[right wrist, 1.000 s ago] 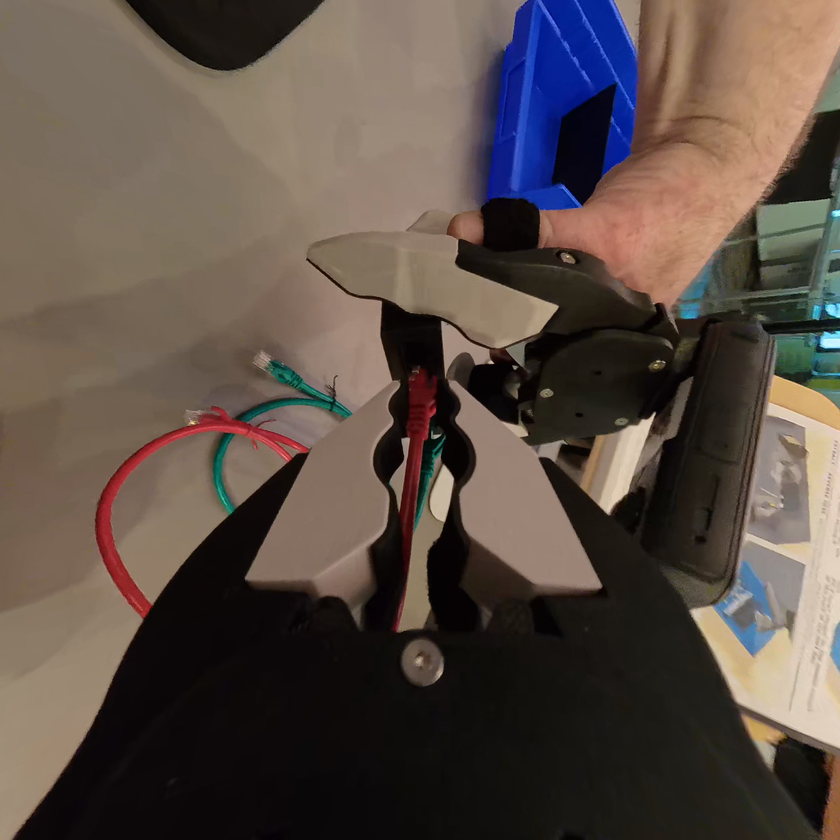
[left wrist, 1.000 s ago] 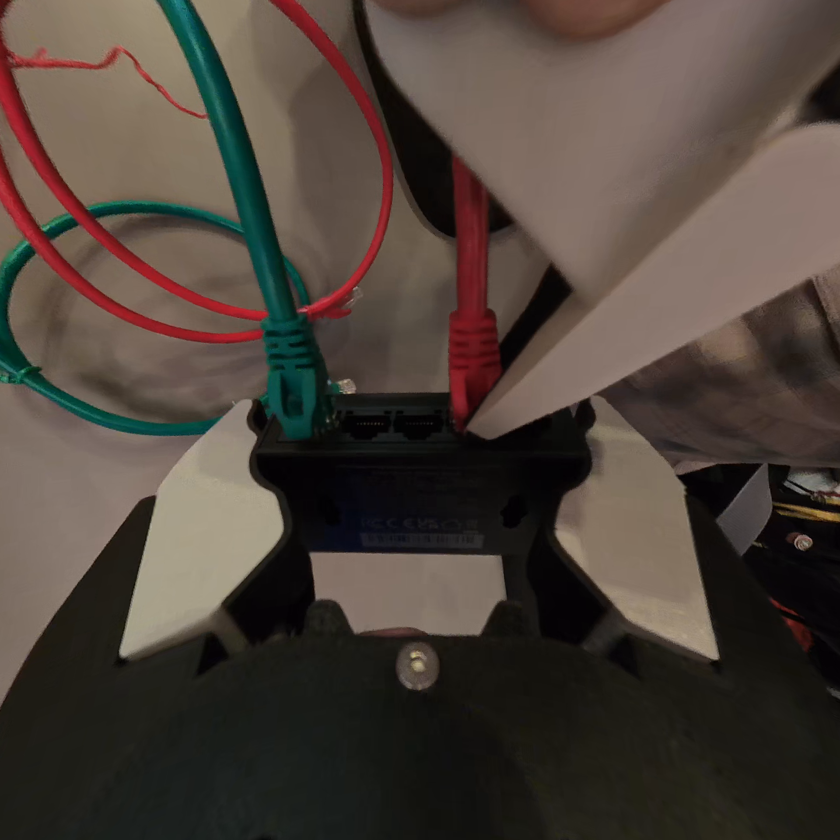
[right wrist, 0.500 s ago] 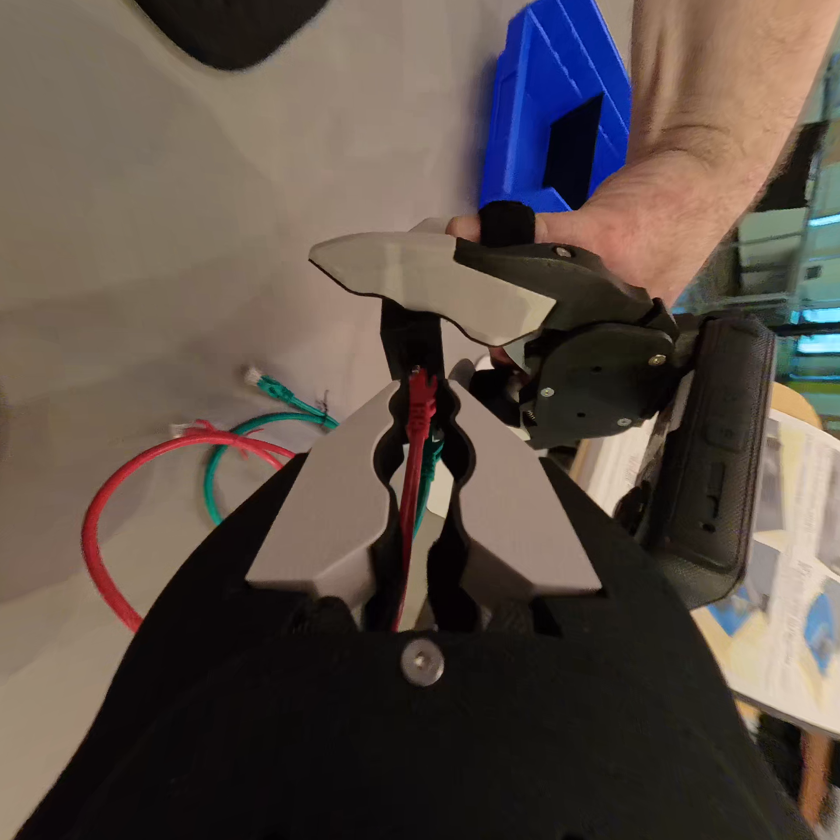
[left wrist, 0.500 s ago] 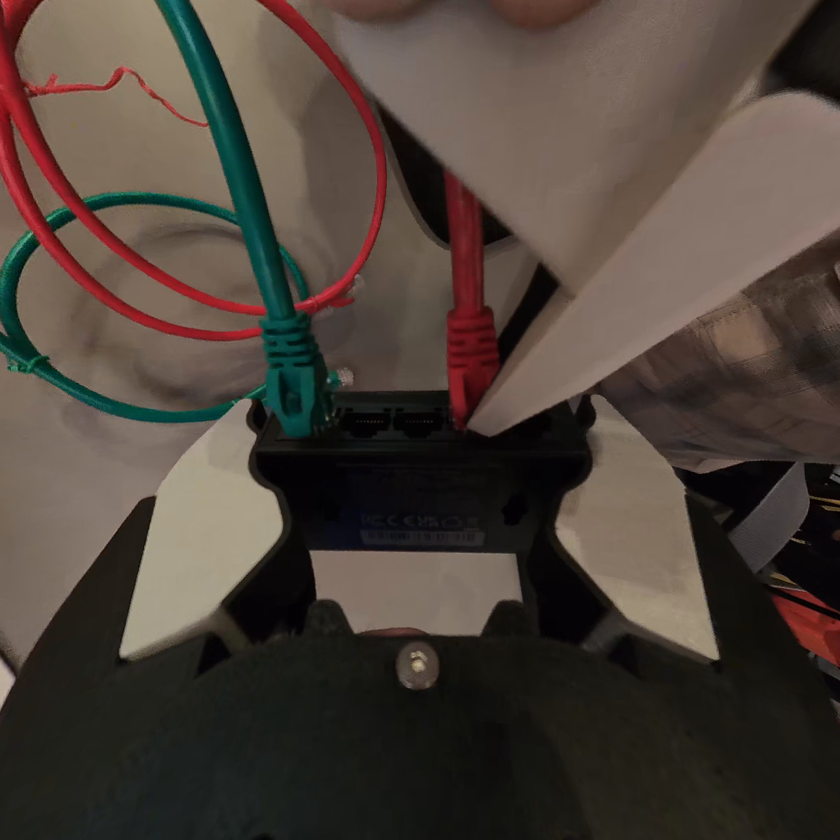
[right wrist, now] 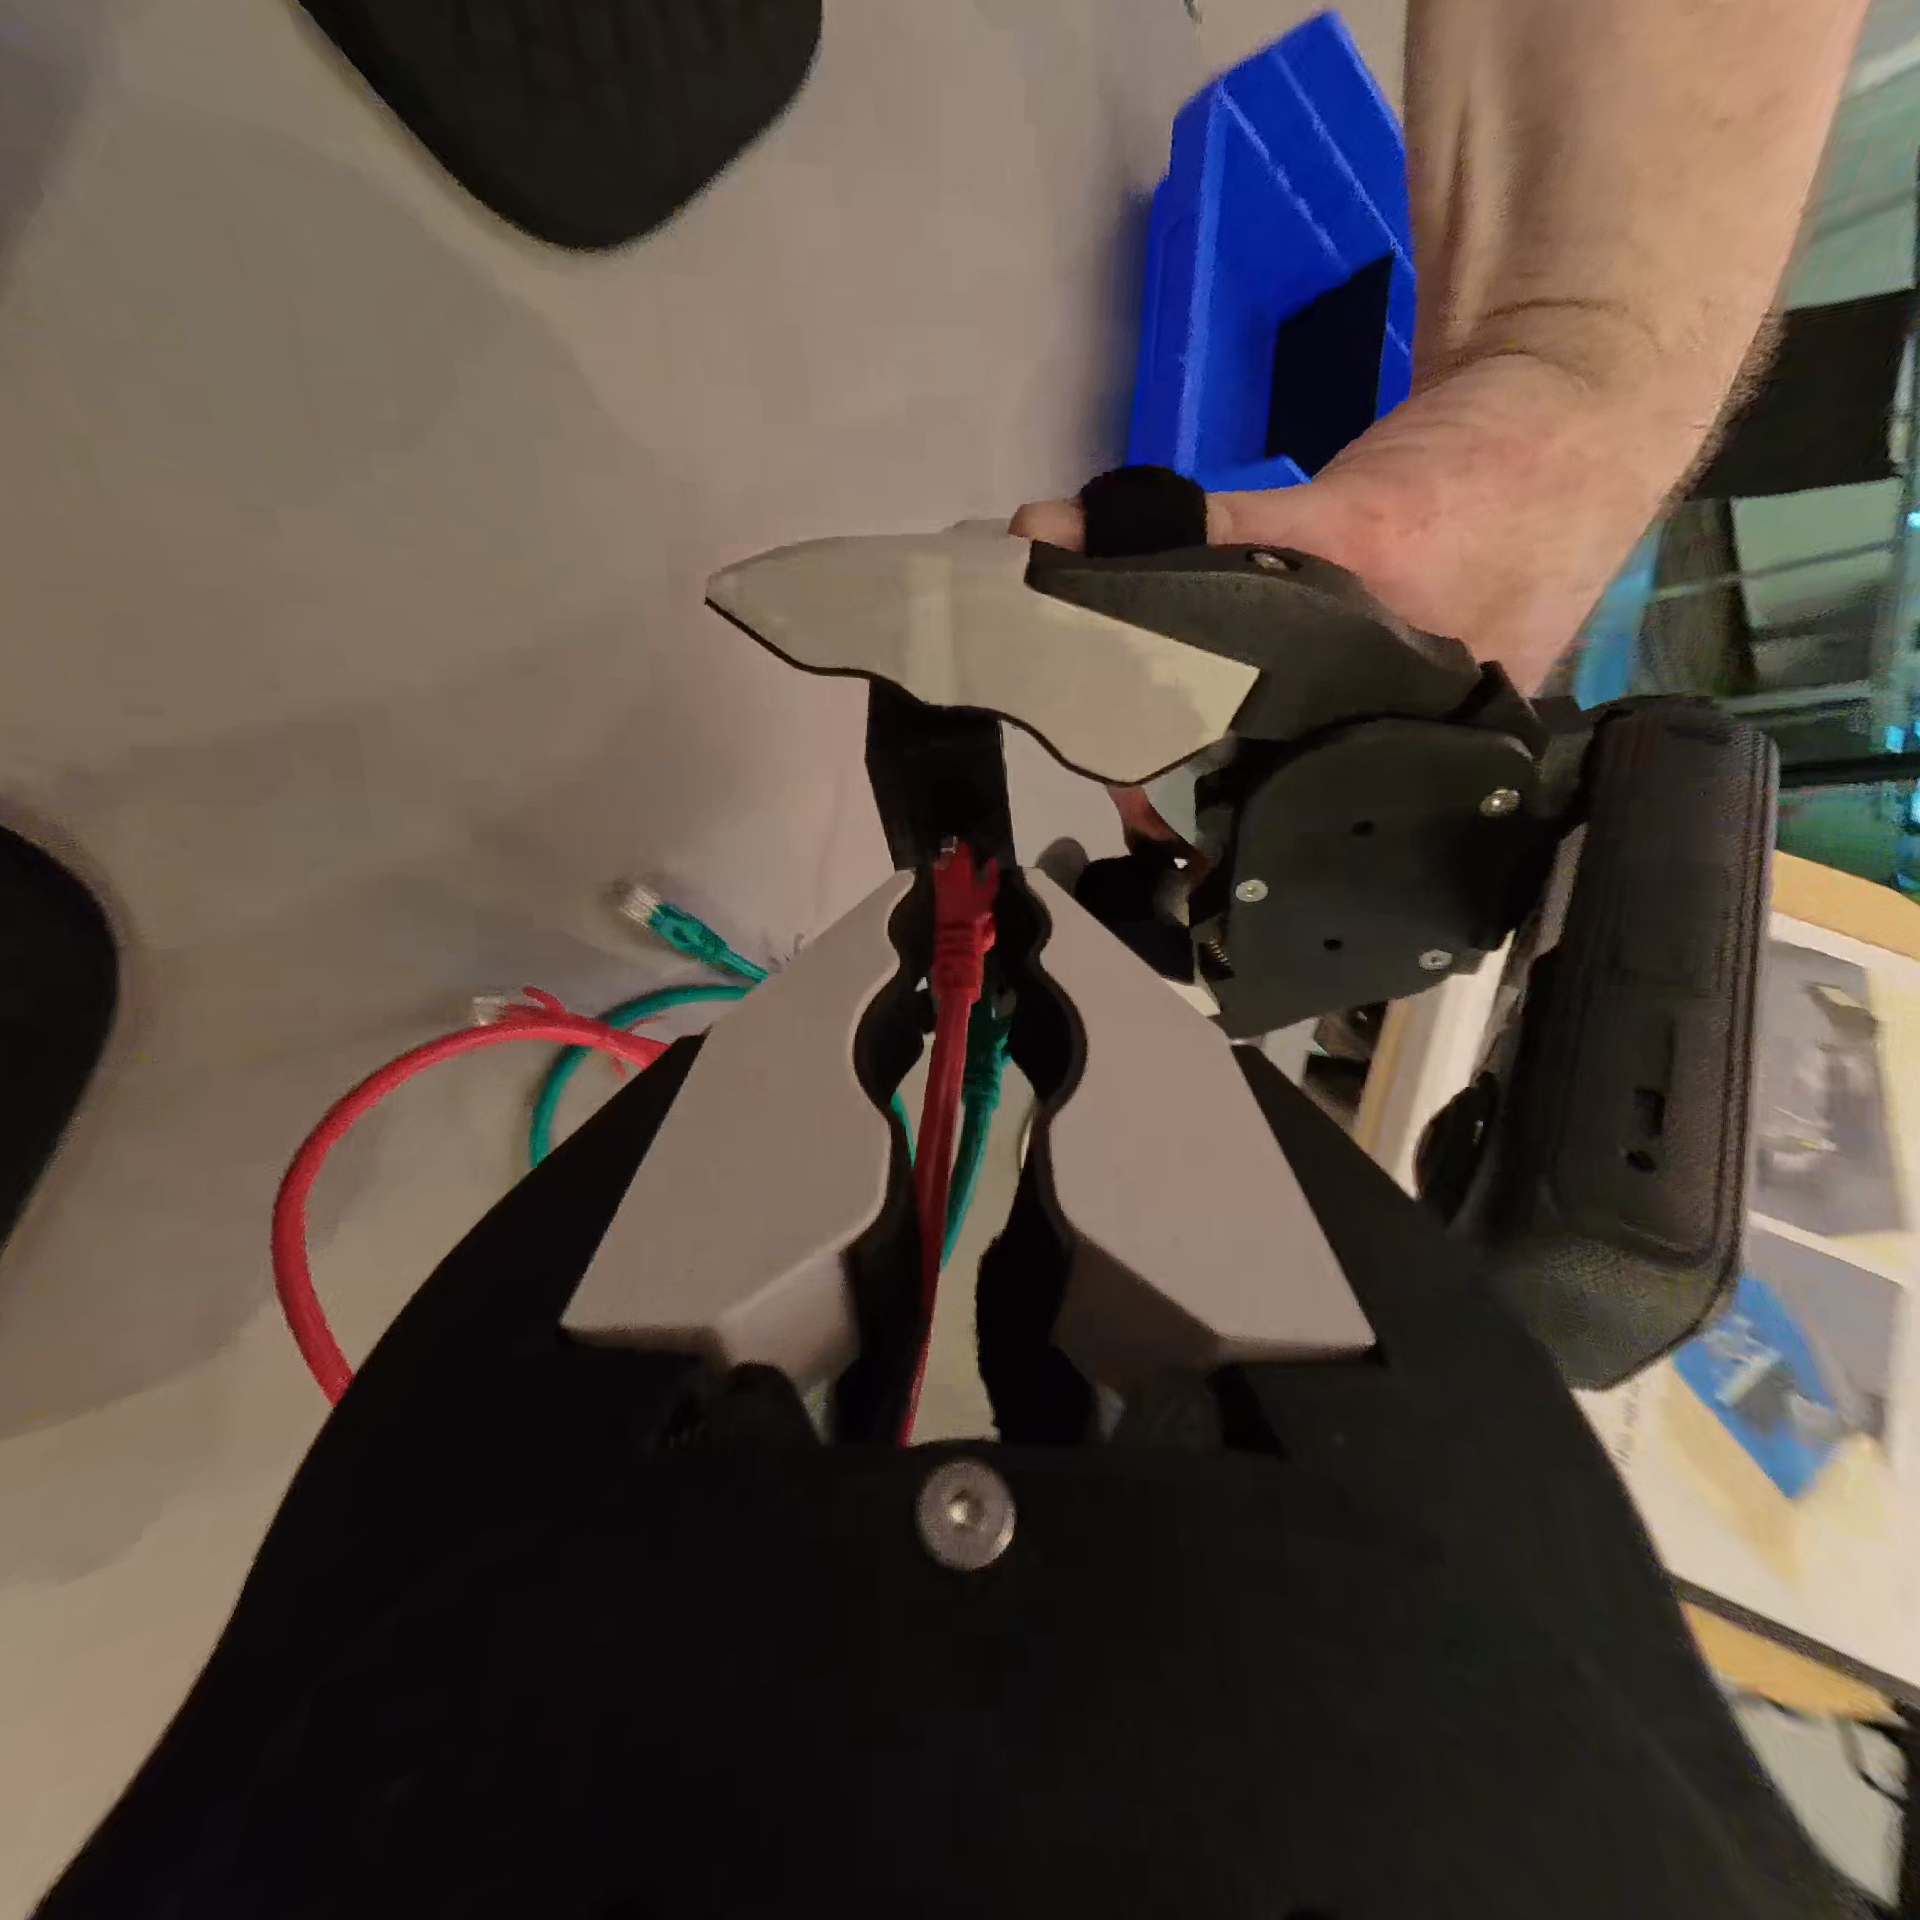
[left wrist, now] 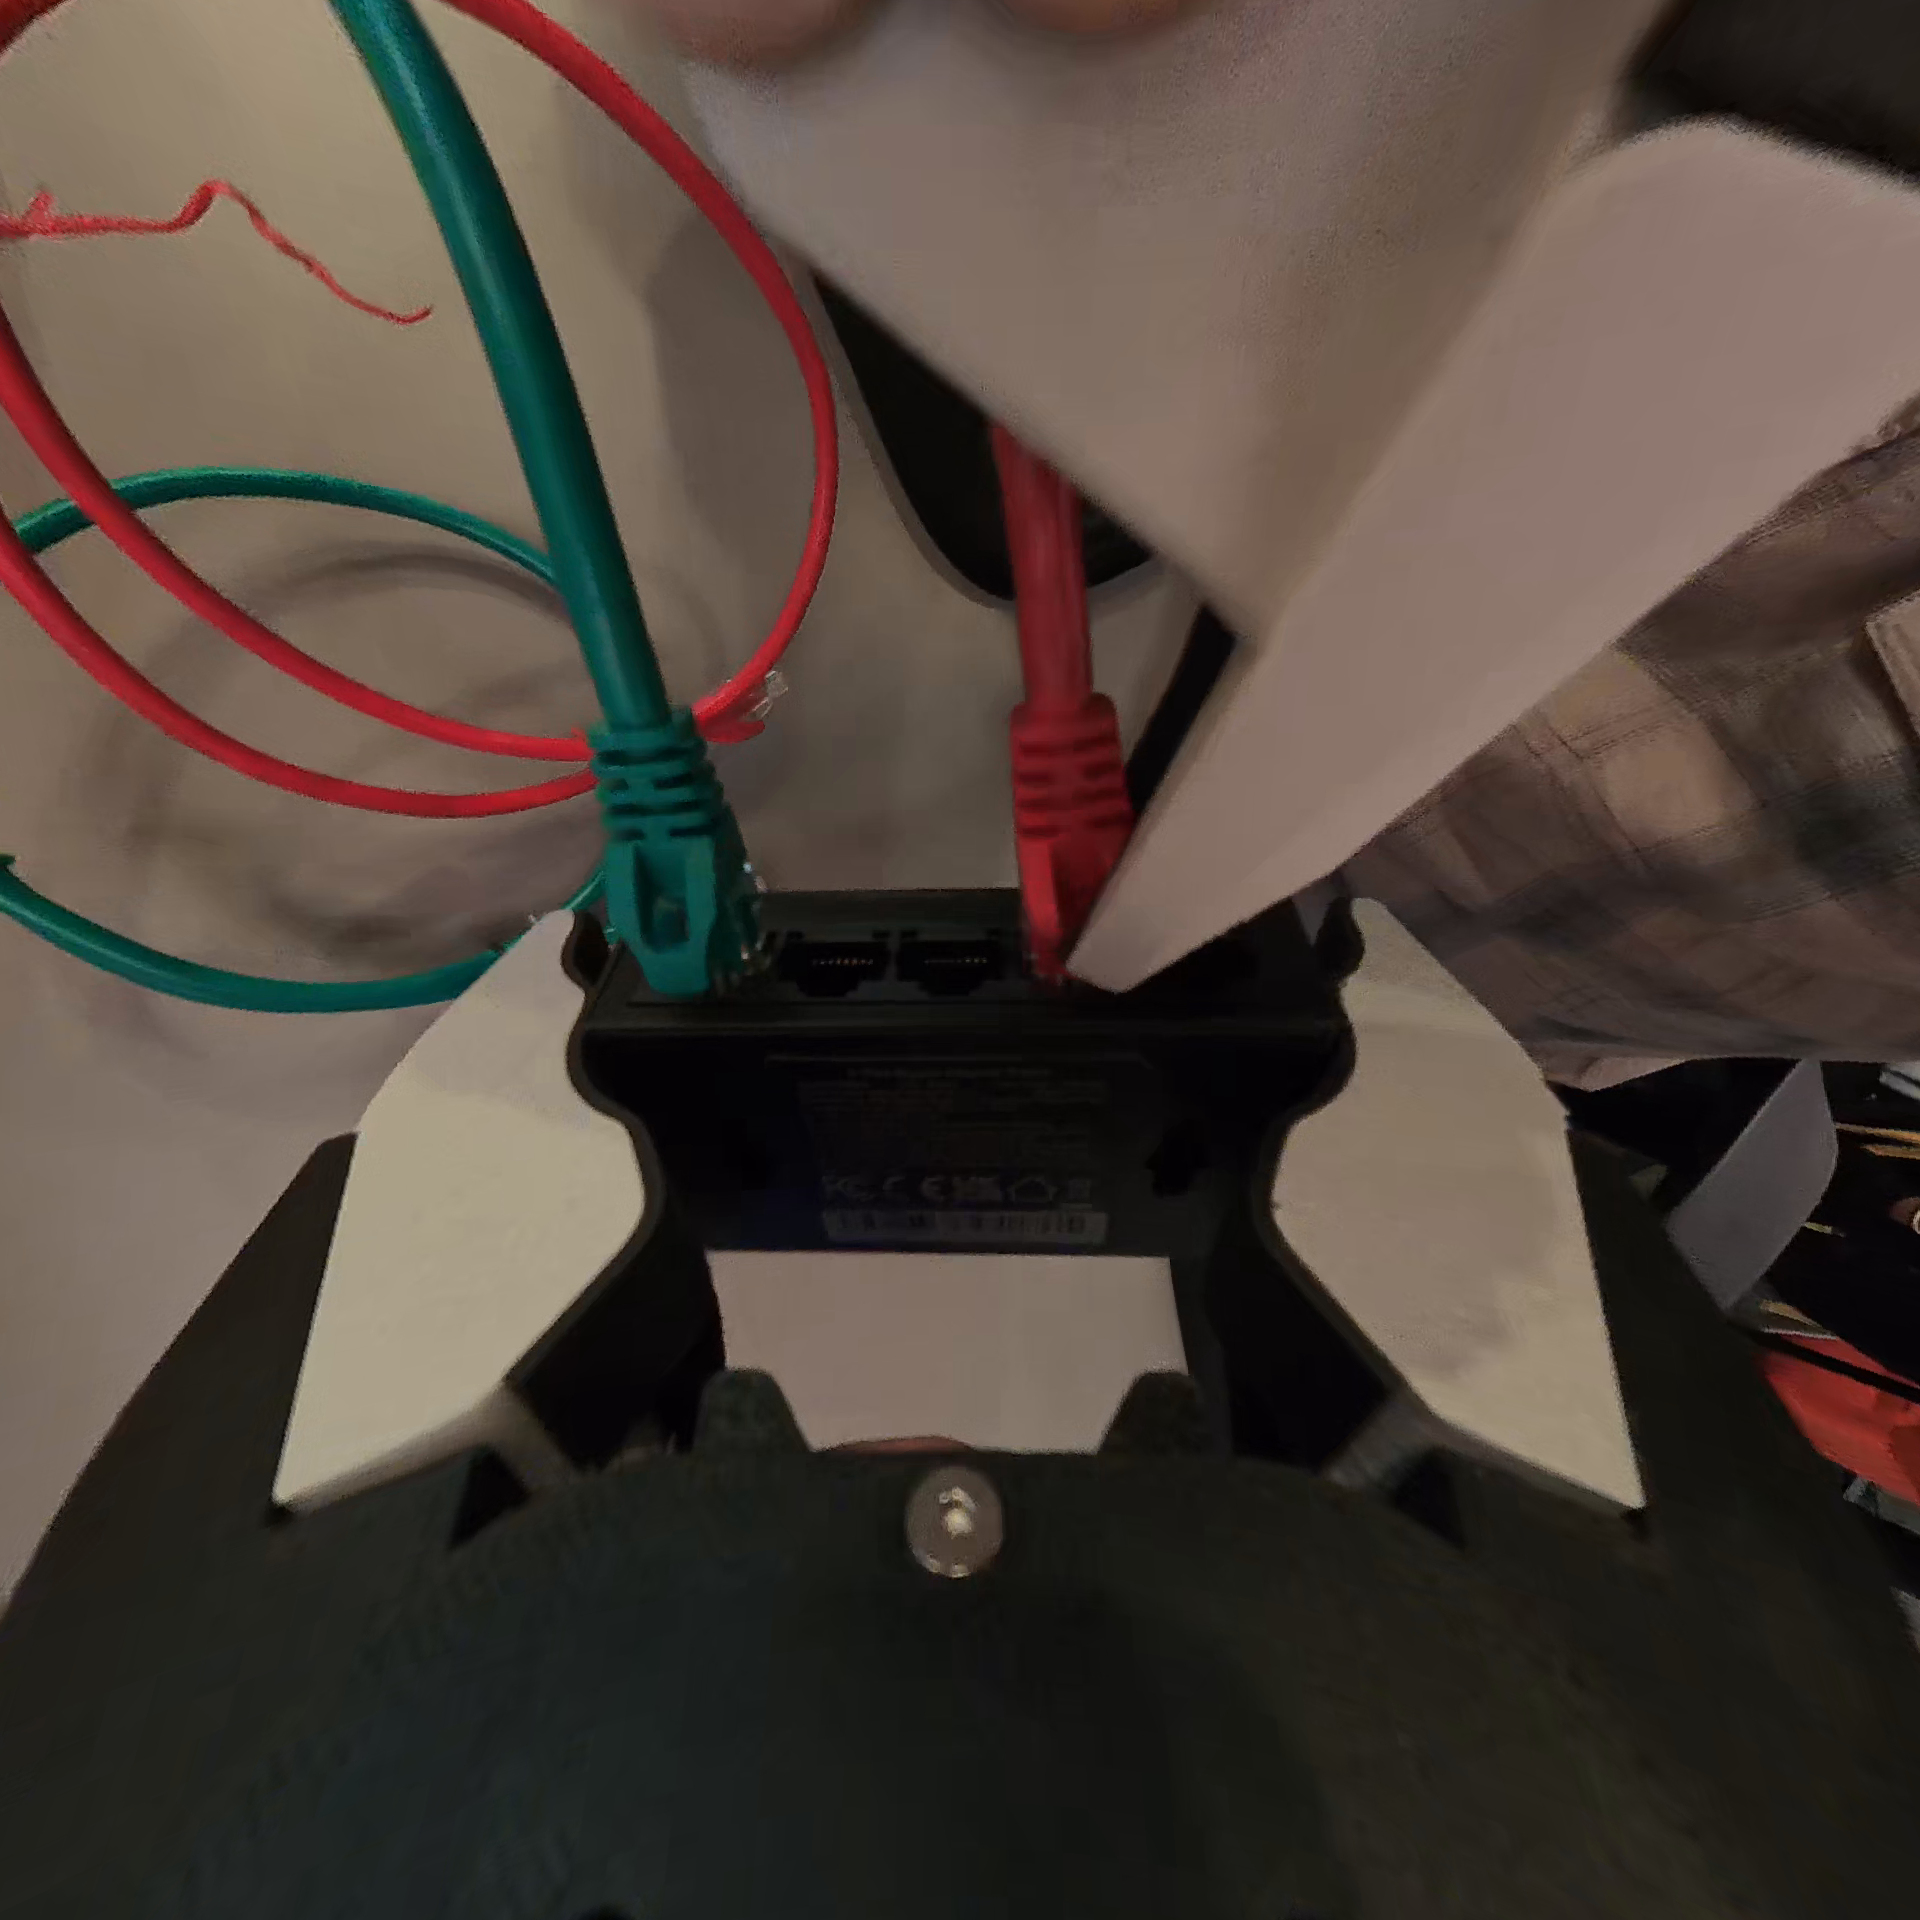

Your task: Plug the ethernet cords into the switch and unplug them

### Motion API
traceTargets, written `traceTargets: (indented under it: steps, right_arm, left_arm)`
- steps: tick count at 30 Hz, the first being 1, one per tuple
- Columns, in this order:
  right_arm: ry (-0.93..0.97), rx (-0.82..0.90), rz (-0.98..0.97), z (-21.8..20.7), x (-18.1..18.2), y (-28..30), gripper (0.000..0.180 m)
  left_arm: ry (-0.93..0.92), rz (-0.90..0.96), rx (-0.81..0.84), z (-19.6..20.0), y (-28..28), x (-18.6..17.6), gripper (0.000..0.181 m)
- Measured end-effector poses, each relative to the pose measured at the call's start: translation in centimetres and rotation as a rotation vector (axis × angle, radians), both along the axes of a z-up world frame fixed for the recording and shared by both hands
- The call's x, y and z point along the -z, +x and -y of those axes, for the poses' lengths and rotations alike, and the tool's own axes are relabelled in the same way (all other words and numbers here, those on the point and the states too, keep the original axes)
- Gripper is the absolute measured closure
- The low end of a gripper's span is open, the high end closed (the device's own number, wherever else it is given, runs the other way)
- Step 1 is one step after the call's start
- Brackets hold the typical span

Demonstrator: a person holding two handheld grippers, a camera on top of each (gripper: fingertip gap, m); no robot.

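Blue bin (right wrist: 1278,281) shifted; right view only.

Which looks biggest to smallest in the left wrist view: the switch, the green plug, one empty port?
1. switch
2. green plug, nearly as tall but much narrower
3. empty port
All sit at about one depth.

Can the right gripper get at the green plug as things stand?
Probably not yet. The right gripper is shut on the red plug at the switch. The green plug sits exposed at the far port, two empty ports between, so the way looks free once it lets go.
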State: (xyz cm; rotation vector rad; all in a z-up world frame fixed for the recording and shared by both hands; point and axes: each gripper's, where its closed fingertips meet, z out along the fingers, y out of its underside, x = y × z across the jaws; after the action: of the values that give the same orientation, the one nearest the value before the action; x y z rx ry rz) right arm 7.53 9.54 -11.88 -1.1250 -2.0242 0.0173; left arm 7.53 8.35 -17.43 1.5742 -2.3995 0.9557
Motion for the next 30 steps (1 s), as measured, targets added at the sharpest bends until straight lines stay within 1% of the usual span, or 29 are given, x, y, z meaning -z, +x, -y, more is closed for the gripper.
traceTargets:
  steps: [2,3,12,15,17,18,20,21,23,24,26,28,30]
  right_arm:
    - [-0.049,-0.024,-0.026,0.1,-0.3,0.1,0.17]
    - [-0.03,-0.015,-0.021,0.0,-0.3,0.2,0.171]
    - [0.375,0.155,0.236,-1.3,1.4,0.4,0.17]
    - [0.461,0.172,0.298,-0.9,2.2,0.3,0.17]
    - [0.356,0.161,0.229,-0.8,2.7,0.2,0.17]
    - [0.331,0.172,0.194,-1.1,2.5,0.4,0.17]
    - [0.21,0.158,0.121,-0.8,2.3,0.5,0.17]
    - [0.188,0.15,0.117,-0.7,2.1,0.8,0.17]
    - [0.283,0.173,0.146,-0.9,1.7,1.0,0.17]
    - [0.274,0.161,0.142,-0.7,1.7,1.0,0.17]
    - [0.216,0.136,0.119,-0.5,1.7,1.1,0.17]
    - [0.085,0.091,0.062,0.0,1.5,1.0,0.17]
    - [0.057,0.075,0.035,-0.1,1.2,1.2,0.17]
  left_arm:
    - [-0.001,-0.001,0.005,0.1,0.1,-0.2,0.056]
    - [0.003,0.005,-0.003,-0.1,0.3,-0.3,0.056]
    - [-0.015,-0.025,-0.007,-1.1,0.0,1.3,0.057]
    - [-0.024,-0.045,0.018,-0.6,-0.3,2.1,0.057]
    - [-0.023,-0.061,0.012,-0.5,-0.4,2.6,0.057]
    - [-0.044,-0.039,-0.016,-0.7,0.0,2.2,0.057]
    - [-0.032,-0.035,0.002,-0.5,0.2,2.1,0.057]
    - [-0.047,-0.028,-0.002,-0.2,0.4,1.9,0.057]
    - [-0.03,0.002,0.0,-0.6,0.7,1.4,0.057]
    - [-0.024,-0.008,0.016,-0.4,0.6,1.5,0.057]
    - [-0.016,-0.001,0.017,-0.2,0.8,1.5,0.057]
    - [-0.014,0.0,0.041,0.3,0.8,1.5,0.056]
    - [-0.01,0.027,0.026,0.1,1.2,1.2,0.057]
